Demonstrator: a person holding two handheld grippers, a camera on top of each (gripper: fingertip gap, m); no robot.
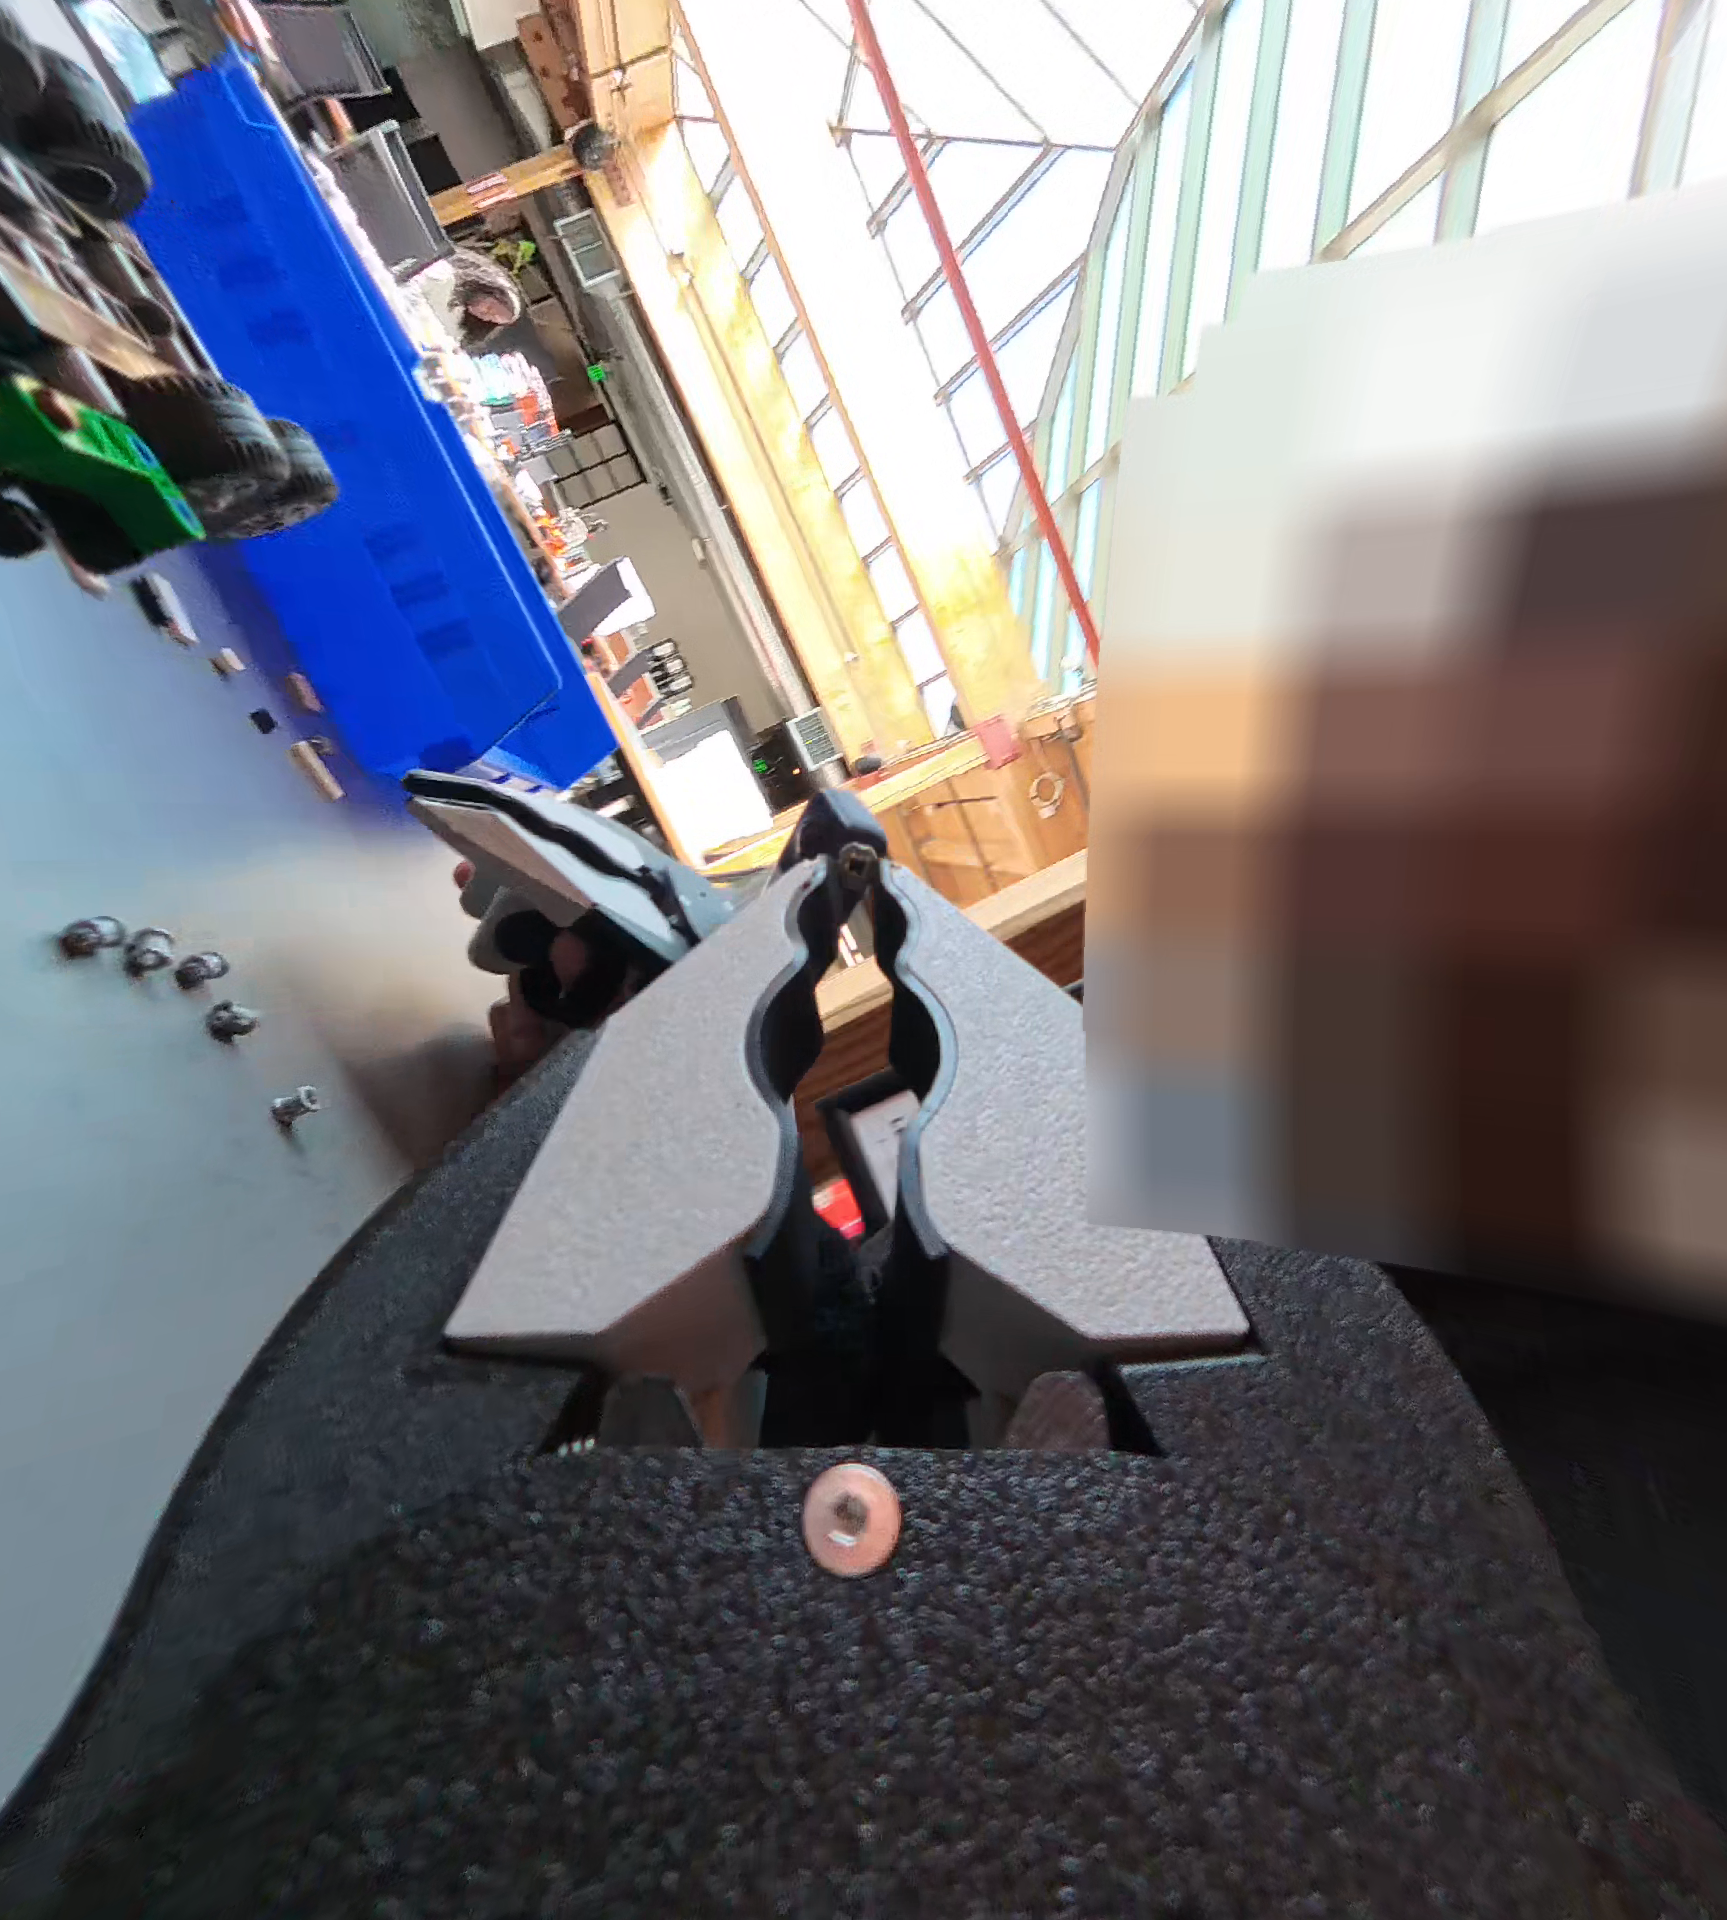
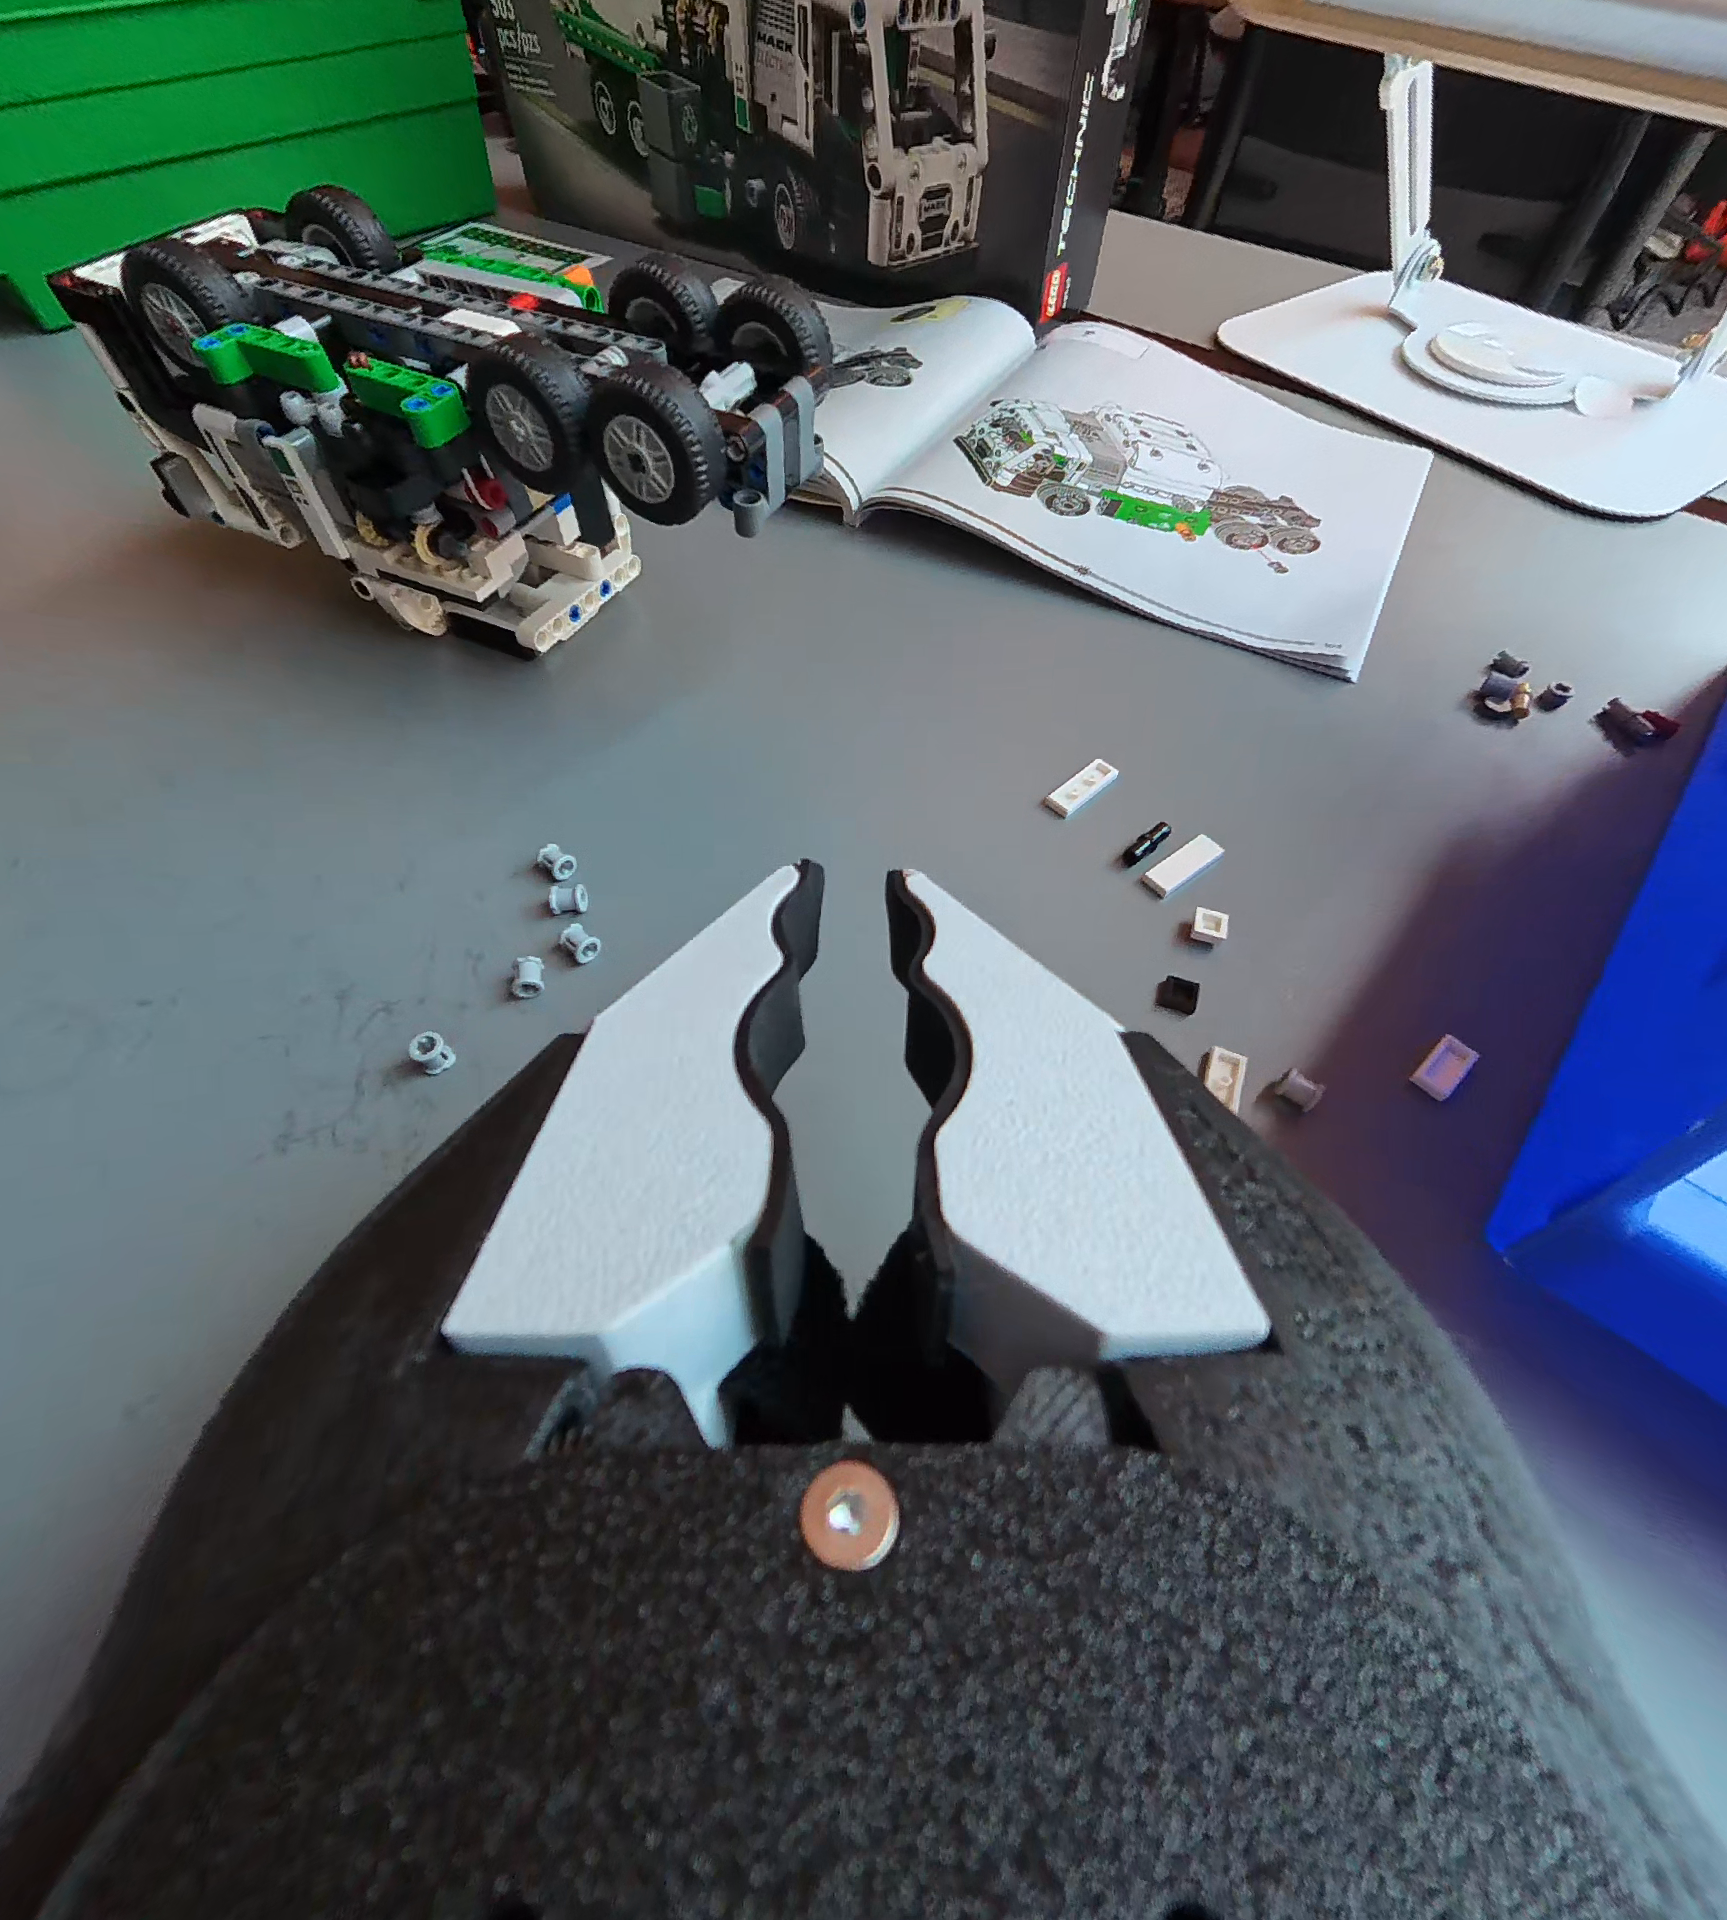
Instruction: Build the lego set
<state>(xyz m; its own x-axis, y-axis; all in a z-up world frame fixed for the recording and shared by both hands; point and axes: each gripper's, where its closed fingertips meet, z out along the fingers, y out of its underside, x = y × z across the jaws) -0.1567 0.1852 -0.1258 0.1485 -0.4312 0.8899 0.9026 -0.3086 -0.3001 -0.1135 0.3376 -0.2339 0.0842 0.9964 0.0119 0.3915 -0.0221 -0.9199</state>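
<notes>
The half-built lego truck (image 2: 443,416) lies wheels-up on the grey table (image 2: 215,831); it also shows in the left wrist view (image 1: 59,436). My left gripper (image 1: 851,868) is raised and tilted, off the table. It is shut on a small dark lego piece (image 1: 843,821) with a tan end, pinched at the fingertips. My right gripper (image 2: 854,878) is slightly open and empty, low over the table. It sits between several grey bushings (image 2: 558,935) on its left and small white and black pieces (image 2: 1181,862) on its right. It also shows in the left wrist view (image 1: 568,883).
An open instruction booklet (image 2: 1129,478) lies behind the loose pieces, with the set's box (image 2: 807,135) standing behind it. A blue bin (image 2: 1721,1039) is at the right, a green bin (image 2: 163,125) at the back left, and a white stand (image 2: 1513,395) at the back right.
</notes>
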